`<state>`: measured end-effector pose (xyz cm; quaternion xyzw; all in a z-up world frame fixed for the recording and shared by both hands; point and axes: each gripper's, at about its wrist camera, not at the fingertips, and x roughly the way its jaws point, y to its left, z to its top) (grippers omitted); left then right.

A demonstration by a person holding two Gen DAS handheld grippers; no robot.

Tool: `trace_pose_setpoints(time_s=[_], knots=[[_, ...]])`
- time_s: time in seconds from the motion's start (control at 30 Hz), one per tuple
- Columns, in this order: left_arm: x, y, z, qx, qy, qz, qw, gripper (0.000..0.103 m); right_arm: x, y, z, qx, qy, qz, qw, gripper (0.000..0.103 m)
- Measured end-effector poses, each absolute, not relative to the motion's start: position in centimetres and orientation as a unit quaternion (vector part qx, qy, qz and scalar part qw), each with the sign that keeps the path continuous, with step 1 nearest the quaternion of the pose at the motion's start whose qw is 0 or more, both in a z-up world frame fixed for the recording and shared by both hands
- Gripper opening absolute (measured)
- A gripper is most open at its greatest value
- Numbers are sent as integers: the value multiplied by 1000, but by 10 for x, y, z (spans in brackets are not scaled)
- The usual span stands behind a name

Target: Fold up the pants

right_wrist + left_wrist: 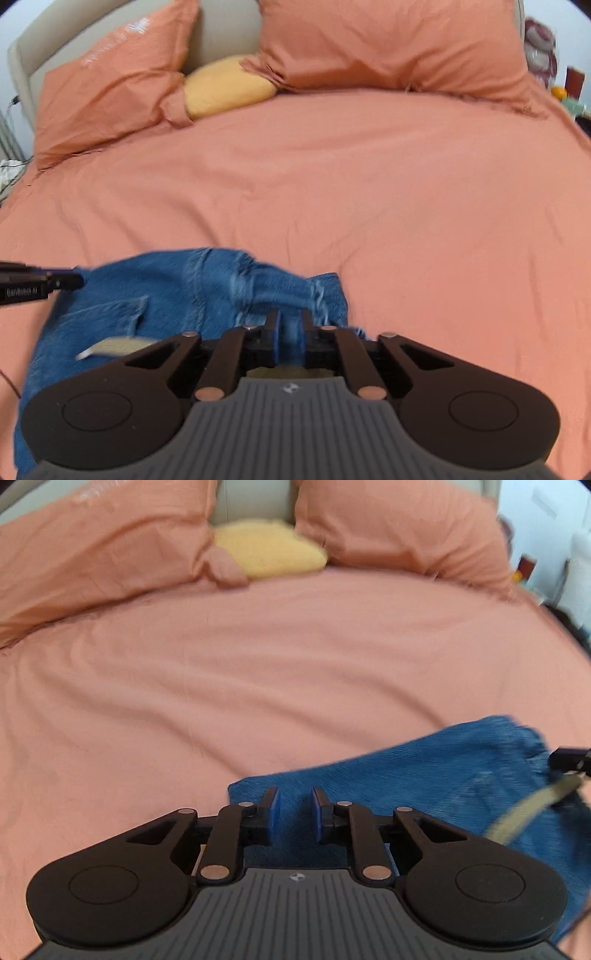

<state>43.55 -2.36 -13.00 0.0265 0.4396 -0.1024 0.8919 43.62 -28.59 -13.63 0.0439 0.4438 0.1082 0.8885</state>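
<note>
The blue denim pants [424, 775] lie on the salmon bedsheet [221, 686] at the near edge, with a tan label showing. My left gripper [294, 814] hangs over the pants' left end, its jaws apart with denim below them and nothing between. In the right wrist view the pants [166, 295] spread to the left. My right gripper [290, 332] is shut on a bunched fold of the denim at their right end. The left gripper's tip [62, 282] shows at the left edge there.
Two salmon pillows [110, 81] [388, 48] and a yellow cushion [225, 86] lean against the beige headboard [221, 29] at the far end. The bedsheet [369, 184] stretches wide between them and the pants. Bedside items [541, 51] stand at the far right.
</note>
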Motion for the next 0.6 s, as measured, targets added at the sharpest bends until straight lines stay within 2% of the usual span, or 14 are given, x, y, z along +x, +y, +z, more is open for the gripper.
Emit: trace_pose_setpoints(time_s=[0.2, 0.3, 0.4, 0.6], knots=[[357, -29, -108, 28, 409, -147, 900, 21, 347, -289, -119, 21, 391, 141, 909, 8], [319, -37, -114, 30, 403, -157, 901, 21, 311, -284, -125, 4, 362, 140, 922, 23], [286, -45, -129, 44, 397, -153, 904, 21, 290, -276, -137, 15, 343, 125, 931, 28], [254, -54, -161, 72, 403, -126, 903, 21, 269, -263, -173, -3, 341, 86, 936, 27]])
